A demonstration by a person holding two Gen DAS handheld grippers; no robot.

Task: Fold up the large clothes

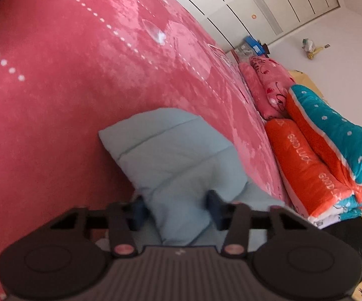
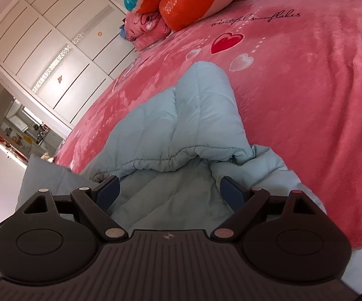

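Bedroom with white panelled wardrobe doors [image 2: 55, 57] along one wall; bed covered by a pink plush blanket [image 1: 55, 115] stitched with hearts and dotted lines. No boxes or baskets to be seen, only bedding: 1 folded orange-and-teal quilt [image 1: 331, 155] and 1 pink patterned quilt [image 1: 268, 85] stacked together at the far end of the bed, touching each other.

Pale blue quilted jacket [image 2: 181, 125] lying on the blanket near the bed's near edge, partly bunched, its elastic hem puckered and the lining turned up toward the right wrist camera.

Left gripper [image 1: 177, 208] angled downward over 1 padded fold of the jacket; fingers [image 1: 214, 207] set narrow, with the fold rising between them; left pad pressed against the cloth, right pad touching or just beside it, blurred, so firm pinch not certain. Right gripper [image 2: 169, 192] tilted downward over the open lining, fingers [image 2: 232, 192] spread wide, cloth lying between them but neither pad pressing it.

Plenty of bare blanket beyond and beside the jacket in both views; stacked quilts well apart from the jacket. Edge of the bed close under both grippers.
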